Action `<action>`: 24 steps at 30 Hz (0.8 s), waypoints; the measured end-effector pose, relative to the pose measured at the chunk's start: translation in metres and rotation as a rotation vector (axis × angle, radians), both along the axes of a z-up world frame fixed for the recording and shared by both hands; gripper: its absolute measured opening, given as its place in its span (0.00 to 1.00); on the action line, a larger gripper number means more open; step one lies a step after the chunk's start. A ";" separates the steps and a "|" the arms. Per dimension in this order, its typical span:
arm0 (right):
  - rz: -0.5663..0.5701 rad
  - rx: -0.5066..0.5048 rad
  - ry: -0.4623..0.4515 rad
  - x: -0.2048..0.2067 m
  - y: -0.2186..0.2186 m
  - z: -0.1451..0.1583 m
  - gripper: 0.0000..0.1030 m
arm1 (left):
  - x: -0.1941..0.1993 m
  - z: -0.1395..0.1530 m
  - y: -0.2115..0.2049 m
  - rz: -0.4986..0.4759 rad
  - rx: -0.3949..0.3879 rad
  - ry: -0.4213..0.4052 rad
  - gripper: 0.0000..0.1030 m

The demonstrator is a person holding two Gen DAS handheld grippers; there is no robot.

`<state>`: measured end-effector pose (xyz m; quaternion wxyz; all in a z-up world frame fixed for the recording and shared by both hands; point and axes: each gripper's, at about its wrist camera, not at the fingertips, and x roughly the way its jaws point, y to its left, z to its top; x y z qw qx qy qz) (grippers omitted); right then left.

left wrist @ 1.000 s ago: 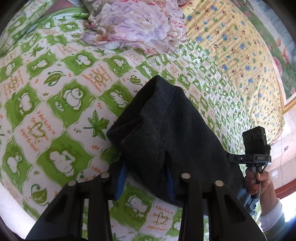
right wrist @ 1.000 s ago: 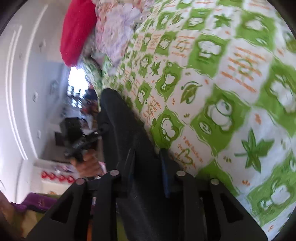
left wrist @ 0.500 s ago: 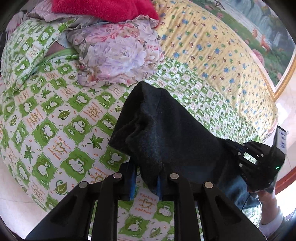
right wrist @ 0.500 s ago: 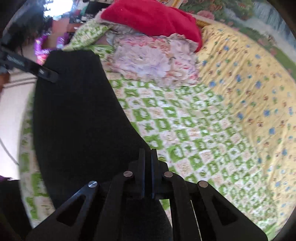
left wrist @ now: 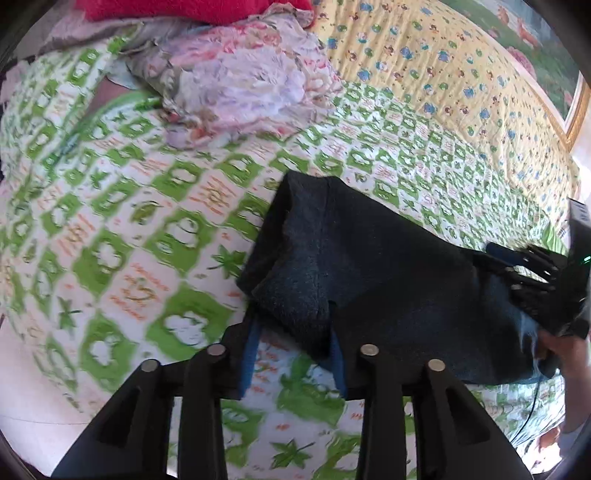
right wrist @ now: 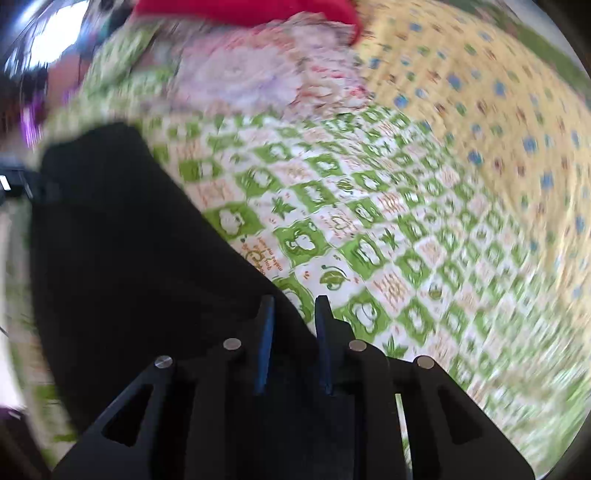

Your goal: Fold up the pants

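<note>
In the left wrist view, the left gripper (left wrist: 291,350) has its two blue-padded fingers (left wrist: 250,354) spread apart, with a fold of the dark pants (left wrist: 362,258) hanging down between them near the right pad; whether either pad presses the cloth cannot be told. The pants lie bunched on the green-and-white quilt (left wrist: 147,229), running from the middle of the view off to the right. At the right edge the right gripper (left wrist: 535,269) meets the far end of the pants, and the person's right hand (left wrist: 565,350) holds it from below. Beyond the quilt lie a flowered cloth (left wrist: 251,85), a red pillow (left wrist: 184,9) and a yellow sheet (left wrist: 461,85).

In the right wrist view, which is blurred, the right gripper (right wrist: 291,317) has a narrow gap between its blue fingers (right wrist: 266,343). The pants (right wrist: 122,251) fill the left and lower part of the view and lie under and beside the left finger; the quilt (right wrist: 388,240) shows in the gap above the fingertips, so whether any cloth is pinched cannot be told. The flowered cloth (right wrist: 258,74), red pillow (right wrist: 251,11) and yellow sheet (right wrist: 498,110) lie beyond.
</note>
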<state>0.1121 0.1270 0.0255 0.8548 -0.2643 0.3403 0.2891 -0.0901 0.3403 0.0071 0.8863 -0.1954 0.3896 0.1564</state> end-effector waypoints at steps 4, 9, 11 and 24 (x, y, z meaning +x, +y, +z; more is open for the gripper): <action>-0.051 0.152 0.075 -0.011 -0.042 0.026 0.23 | -0.014 0.022 0.001 0.047 0.013 -0.045 0.38; -0.123 0.298 0.145 -0.042 -0.091 0.039 0.25 | -0.028 0.057 0.001 0.120 0.033 -0.133 0.39; -0.153 0.335 0.157 -0.052 -0.104 0.040 0.25 | -0.027 0.066 -0.004 0.093 0.010 -0.149 0.41; -0.323 0.422 0.174 -0.104 -0.186 0.034 0.37 | 0.043 0.061 -0.111 -0.219 -0.018 -0.110 0.47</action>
